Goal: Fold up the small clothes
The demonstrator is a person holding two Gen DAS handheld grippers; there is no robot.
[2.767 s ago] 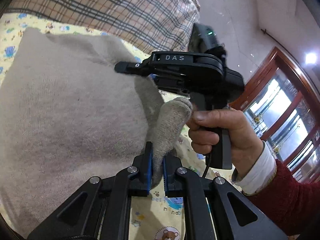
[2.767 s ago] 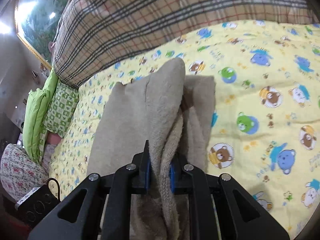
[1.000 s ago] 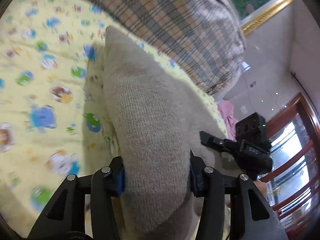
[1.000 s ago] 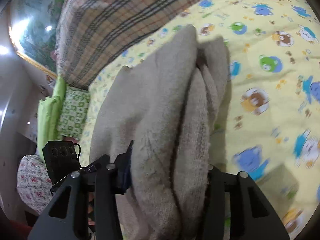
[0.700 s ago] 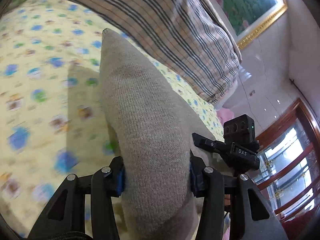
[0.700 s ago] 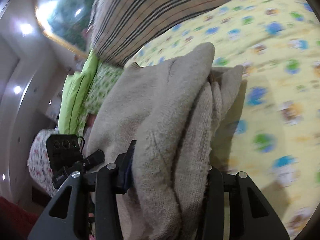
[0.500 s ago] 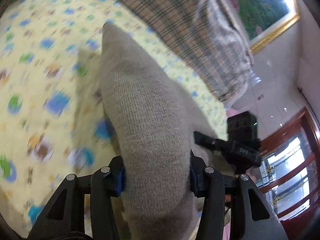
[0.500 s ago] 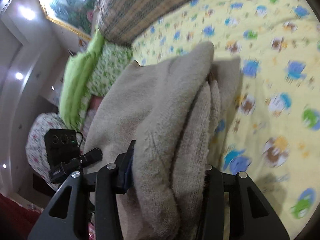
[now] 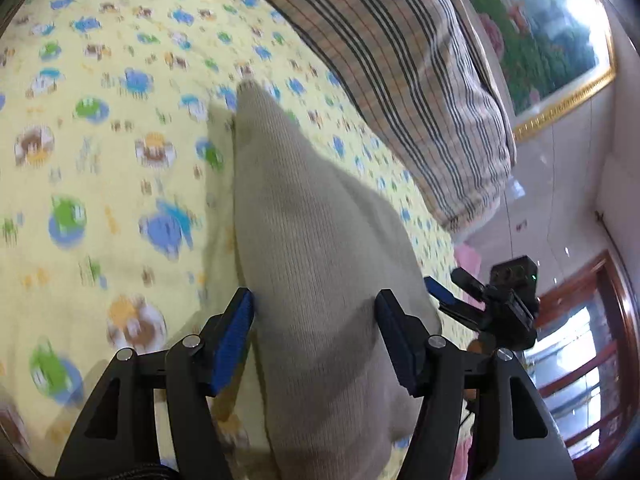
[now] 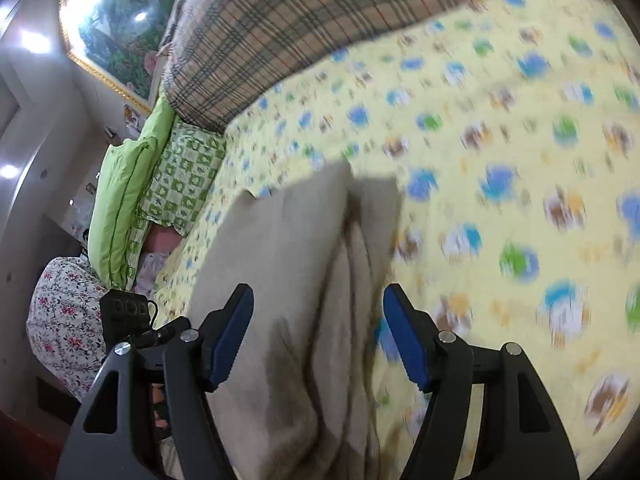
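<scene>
The whole thing sits on a bed with a yellow cartoon-animal sheet (image 9: 100, 168); the print's smeared with blur in both views.

From the left wrist camera, going left to right: sheet off to the left of the jaws, then the beige knitted garment (image 9: 320, 264) running straight up between them, then beyond the right jaw the other gripper, a black handheld unit with a green light. Past the jaw tips lies a big plaid pillow (image 9: 400, 52), and behind that a gold-framed landscape painting (image 9: 560, 40) on the wall. Red-brown wooden frames with glass (image 9: 592, 340) are at far right.

The left gripper (image 9: 314, 312) has just been opening. The knit is between the blue pads; the left pad looks right against it, the right one about clear, so no real squeeze.

From the right wrist camera: a floral cushion (image 10: 68, 320) and green pillows (image 10: 128, 188) are left of the jaws, with the plaid pillow ahead. The right gripper (image 10: 318, 312) has also just been opening, and its pads stand clearly off the folded cloth lying between them.

No containers anywhere. The garment's long axis runs away from both cameras, narrowing to a corner pointing at the plaid pillow.
</scene>
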